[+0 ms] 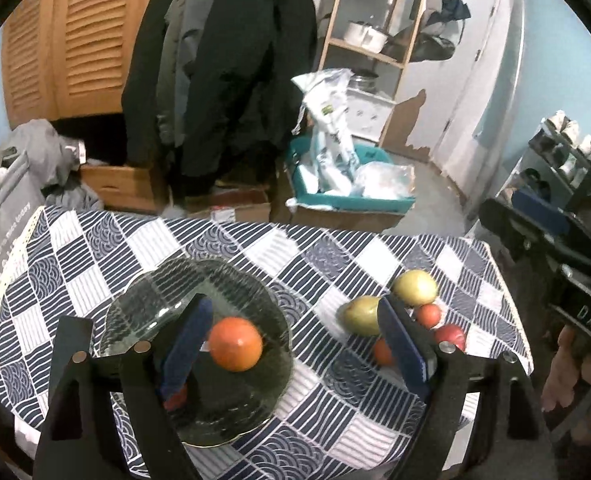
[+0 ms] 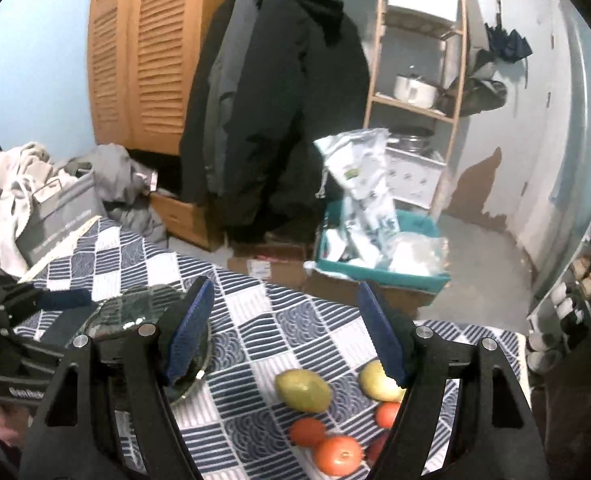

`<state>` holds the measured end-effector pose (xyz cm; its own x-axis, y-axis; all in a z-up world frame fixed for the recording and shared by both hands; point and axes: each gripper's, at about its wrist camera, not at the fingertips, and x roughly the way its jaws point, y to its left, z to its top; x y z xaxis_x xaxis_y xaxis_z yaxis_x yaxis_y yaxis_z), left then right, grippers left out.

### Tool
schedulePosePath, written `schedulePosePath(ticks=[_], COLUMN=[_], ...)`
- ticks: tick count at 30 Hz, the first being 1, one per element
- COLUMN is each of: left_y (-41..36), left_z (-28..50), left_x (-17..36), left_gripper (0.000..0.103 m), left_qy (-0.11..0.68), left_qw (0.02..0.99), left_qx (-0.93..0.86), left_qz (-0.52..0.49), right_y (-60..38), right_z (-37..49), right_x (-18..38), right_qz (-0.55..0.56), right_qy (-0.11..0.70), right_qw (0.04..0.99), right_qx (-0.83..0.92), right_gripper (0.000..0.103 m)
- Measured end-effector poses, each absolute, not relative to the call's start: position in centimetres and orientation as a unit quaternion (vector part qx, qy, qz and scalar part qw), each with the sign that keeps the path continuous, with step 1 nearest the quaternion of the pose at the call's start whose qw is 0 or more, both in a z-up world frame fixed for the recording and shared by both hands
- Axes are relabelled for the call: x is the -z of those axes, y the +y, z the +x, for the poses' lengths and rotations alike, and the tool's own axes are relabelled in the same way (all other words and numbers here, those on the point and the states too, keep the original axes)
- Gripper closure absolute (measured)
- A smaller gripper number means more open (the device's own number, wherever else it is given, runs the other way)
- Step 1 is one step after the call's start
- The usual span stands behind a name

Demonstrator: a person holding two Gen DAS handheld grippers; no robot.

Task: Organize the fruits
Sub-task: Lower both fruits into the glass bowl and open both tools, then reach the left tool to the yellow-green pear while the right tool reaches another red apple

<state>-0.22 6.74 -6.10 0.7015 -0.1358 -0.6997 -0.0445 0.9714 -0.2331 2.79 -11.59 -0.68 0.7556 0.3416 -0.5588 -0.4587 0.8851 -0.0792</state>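
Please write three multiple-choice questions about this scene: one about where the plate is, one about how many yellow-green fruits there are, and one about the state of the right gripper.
1. Where is the glass plate relative to the loose fruits on the tablecloth, in the left wrist view?
A. To their left
B. To their right
C. Under them

2. How many yellow-green fruits lie on the tablecloth?
A. One
B. Two
C. Four

3. What is the state of the right gripper?
A. Shut on a fruit
B. Open and empty
C. Shut on the plate

Answers:
1. A: the plate holds an orange fruit, and the loose pile lies to its right.
2. B: one yellow-green fruit and a second lie side by side.
3. B: its blue pads stand apart with only tablecloth between them.
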Motion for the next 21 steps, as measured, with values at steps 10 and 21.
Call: schedulePosePath(ticks=[10,21], left_y=[3.2,-1.2], left_z=[0.4,1.1], left_x=[4.5,4.0], left_gripper=[0.017,0.017], left_qy=[0.37,0.376], left_qw=[0.922,0.918], left_qx=[0.053,0.095], left_qz=[-0.098,-0.081], right_y=[-16.6,-22.5], right_z=[1.6,0.8], right_x=[-0.3,-0.3], right_qz=[-0.09,-0.071], right_qy=[0.27,0.278], right_qw=[0.939,0.947], right_qx=[-0.192,-0.141], right_gripper=[0.028,0.028])
